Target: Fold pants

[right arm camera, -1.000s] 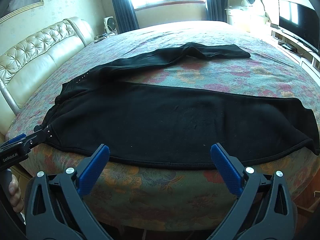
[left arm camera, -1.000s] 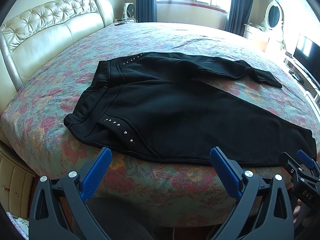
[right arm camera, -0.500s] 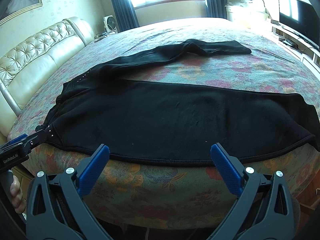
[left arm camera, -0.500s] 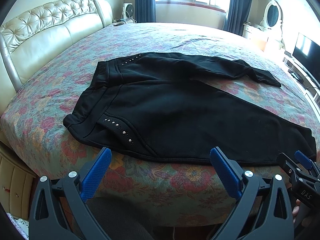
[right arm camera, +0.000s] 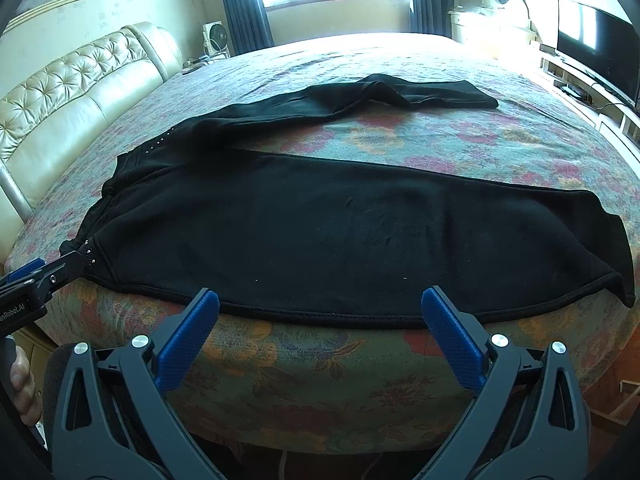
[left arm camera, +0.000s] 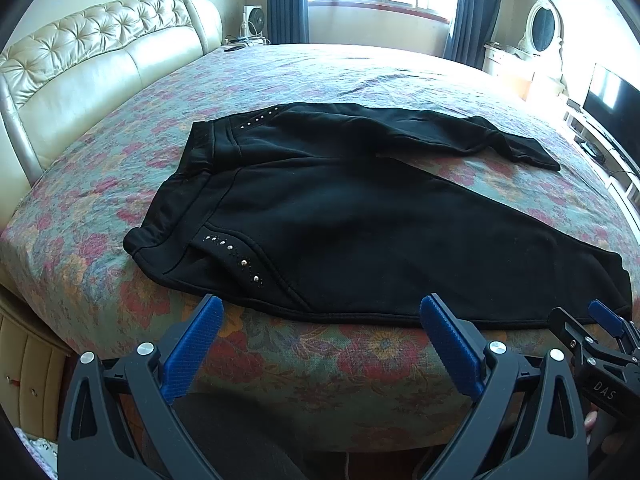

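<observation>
Black pants [left arm camera: 340, 216] [right arm camera: 340, 232] lie spread on the floral bed, waistband at the left with silver studs [left arm camera: 236, 254], legs splayed apart toward the right. The near leg runs along the bed's front edge; the far leg angles away. My left gripper [left arm camera: 320, 312] hangs open just short of the near hem, below the studded hip. My right gripper [right arm camera: 320, 306] is open too, in front of the middle of the near leg. Neither touches the cloth. Each gripper shows at the side of the other's view.
The bed [left arm camera: 360, 364] has a rounded front edge and a cream tufted headboard [left arm camera: 92, 64] at the left. A TV [right arm camera: 596, 44] on a low stand and a white dresser with an oval mirror [left arm camera: 542, 36] stand at the right. A window with dark curtains is behind.
Both grippers have risen slightly and drawn a little back, so the pants sit lower and fuller in both views. The pants have not moved.
</observation>
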`<action>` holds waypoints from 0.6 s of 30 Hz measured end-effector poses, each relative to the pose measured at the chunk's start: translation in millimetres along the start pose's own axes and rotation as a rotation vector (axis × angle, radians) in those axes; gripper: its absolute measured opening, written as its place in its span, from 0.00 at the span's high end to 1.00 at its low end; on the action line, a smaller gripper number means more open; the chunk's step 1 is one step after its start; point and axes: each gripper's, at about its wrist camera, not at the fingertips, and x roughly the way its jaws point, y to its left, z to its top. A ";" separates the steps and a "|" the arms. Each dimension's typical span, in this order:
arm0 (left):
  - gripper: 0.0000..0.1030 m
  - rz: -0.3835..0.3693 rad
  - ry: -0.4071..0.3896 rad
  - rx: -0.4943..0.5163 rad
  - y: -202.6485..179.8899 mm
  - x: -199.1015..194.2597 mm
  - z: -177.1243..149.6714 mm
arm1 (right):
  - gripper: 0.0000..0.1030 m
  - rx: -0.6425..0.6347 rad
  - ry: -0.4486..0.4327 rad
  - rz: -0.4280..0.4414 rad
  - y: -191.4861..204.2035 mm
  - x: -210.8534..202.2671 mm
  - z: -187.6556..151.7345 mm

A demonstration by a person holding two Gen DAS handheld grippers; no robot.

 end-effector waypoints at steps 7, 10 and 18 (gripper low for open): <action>0.05 -0.003 0.005 -0.001 0.3 1.1 -1.1 | 0.02 0.000 0.011 -0.023 -3.1 1.2 0.4; 0.05 -0.003 0.007 0.000 0.5 1.5 -1.5 | 0.02 0.000 0.012 -0.025 -3.2 0.8 0.3; 0.05 -0.004 0.008 0.001 0.9 2.0 -1.8 | 0.02 0.000 0.015 -0.028 -3.9 1.0 0.7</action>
